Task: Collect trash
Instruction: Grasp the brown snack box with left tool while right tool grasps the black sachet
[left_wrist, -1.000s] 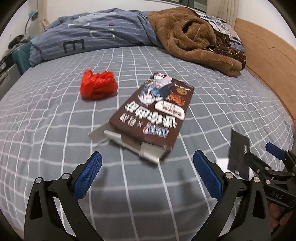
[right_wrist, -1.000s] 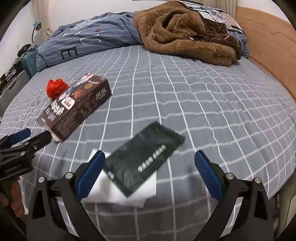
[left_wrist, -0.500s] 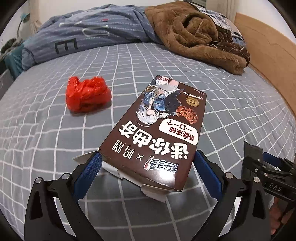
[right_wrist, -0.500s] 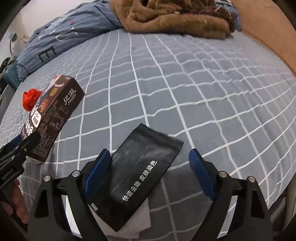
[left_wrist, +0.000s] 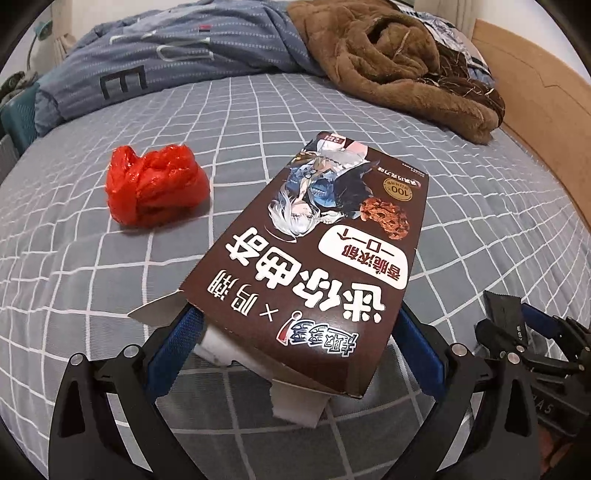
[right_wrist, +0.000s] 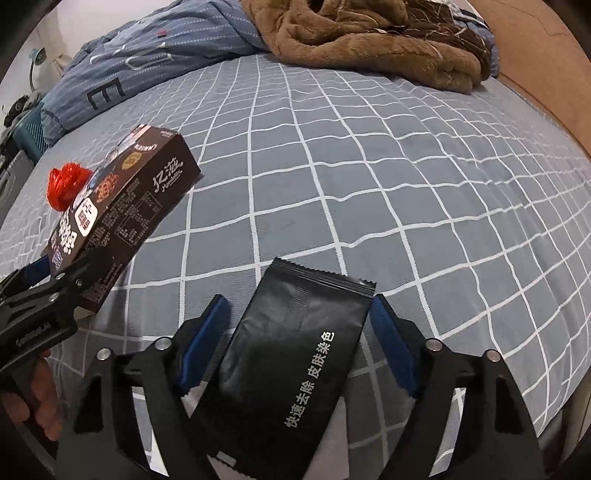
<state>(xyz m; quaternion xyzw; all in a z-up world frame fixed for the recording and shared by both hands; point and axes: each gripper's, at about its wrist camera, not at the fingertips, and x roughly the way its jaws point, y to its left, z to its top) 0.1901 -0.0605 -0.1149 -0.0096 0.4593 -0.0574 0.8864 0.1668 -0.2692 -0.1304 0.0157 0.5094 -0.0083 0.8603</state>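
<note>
closing right gripper (right_wrist: 297, 343) brackets black sachet (right_wrist: 291, 365); left gripper (left_wrist: 295, 350) straddles cookie box (left_wrist: 314, 266).

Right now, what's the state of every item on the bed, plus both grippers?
Box: near end flap open, lying between the left pads.
Sachet: flat, between the right pads.
Red bag: crumpled, untouched.
Blanket: heaped at the far end.
Left gripper: straddles box, grip unclear.
Right gripper: open, jaws have just been closing around sachet.
</note>
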